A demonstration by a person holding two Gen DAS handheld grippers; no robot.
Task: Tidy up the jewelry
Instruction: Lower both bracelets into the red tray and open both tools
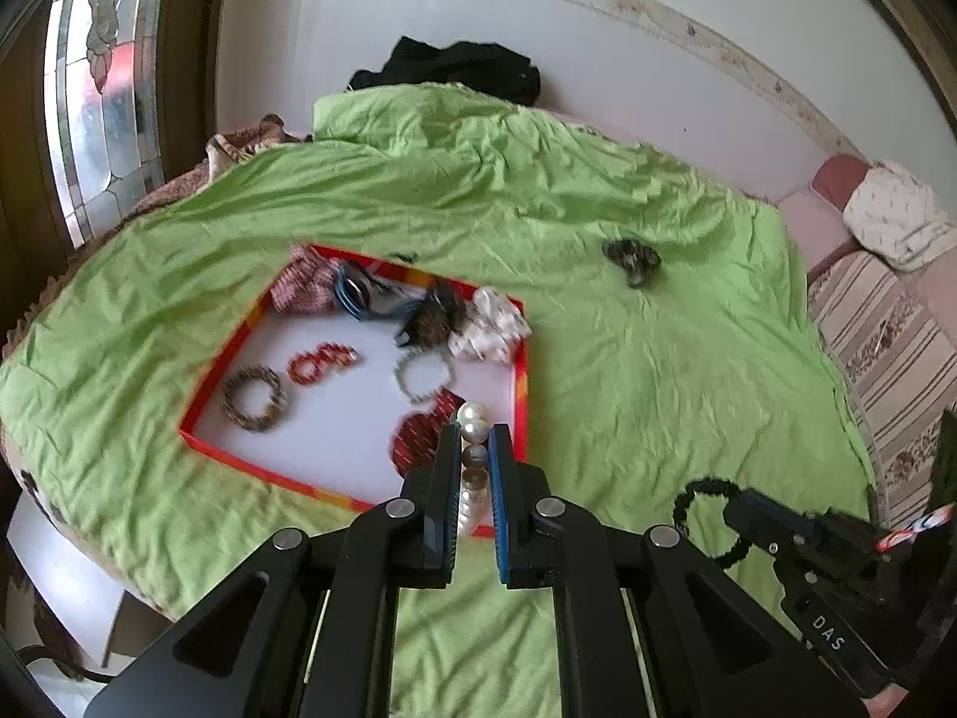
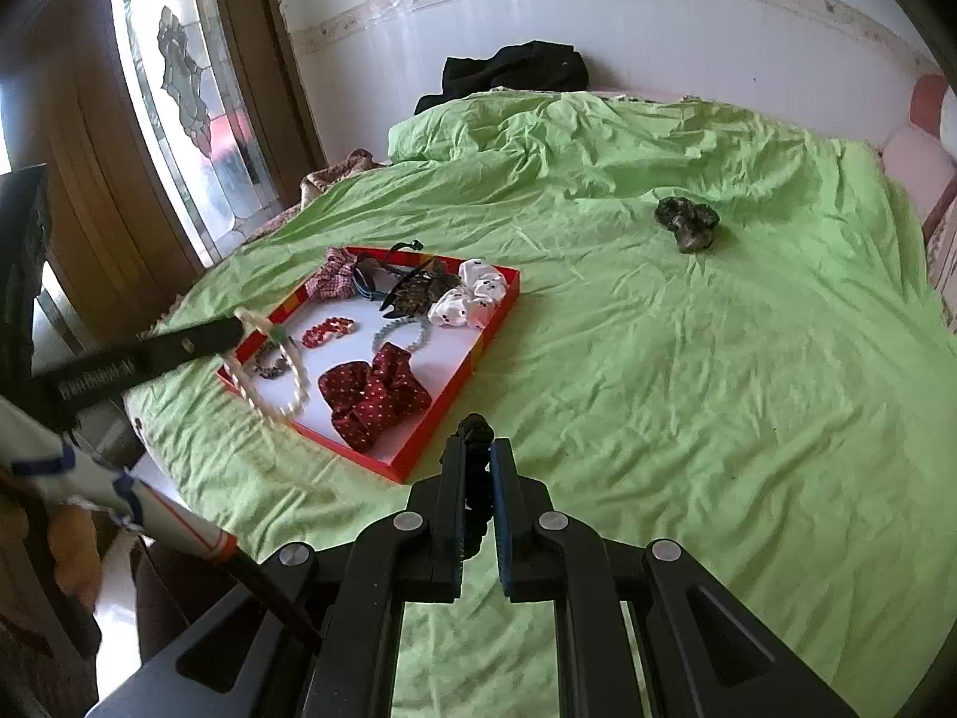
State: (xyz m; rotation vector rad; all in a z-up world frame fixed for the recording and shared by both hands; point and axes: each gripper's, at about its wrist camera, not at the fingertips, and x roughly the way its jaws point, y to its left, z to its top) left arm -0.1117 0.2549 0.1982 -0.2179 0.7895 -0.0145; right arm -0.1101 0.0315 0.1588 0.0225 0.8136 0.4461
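My left gripper (image 1: 475,434) is shut on a pearl necklace (image 1: 472,419), held above the near right corner of the red tray (image 1: 341,419). In the right wrist view the necklace (image 2: 296,389) hangs in a loop from the left gripper (image 2: 239,323) over the tray's (image 2: 454,353) left side. My right gripper (image 2: 477,449) is shut on a black bead bracelet (image 2: 475,428) over the green sheet, just right of the tray's near corner. The left wrist view shows that bracelet (image 1: 694,490) curling out of the right gripper (image 1: 733,502).
The tray holds a red dotted scrunchie (image 2: 374,395), white scrunchies (image 2: 472,299), a red bead bracelet (image 2: 326,332), other bracelets and hair clips. A dark scrunchie (image 2: 688,221) lies alone on the green sheet (image 2: 658,389). Black clothing (image 2: 514,69) sits by the wall. A window (image 2: 179,90) is at the left.
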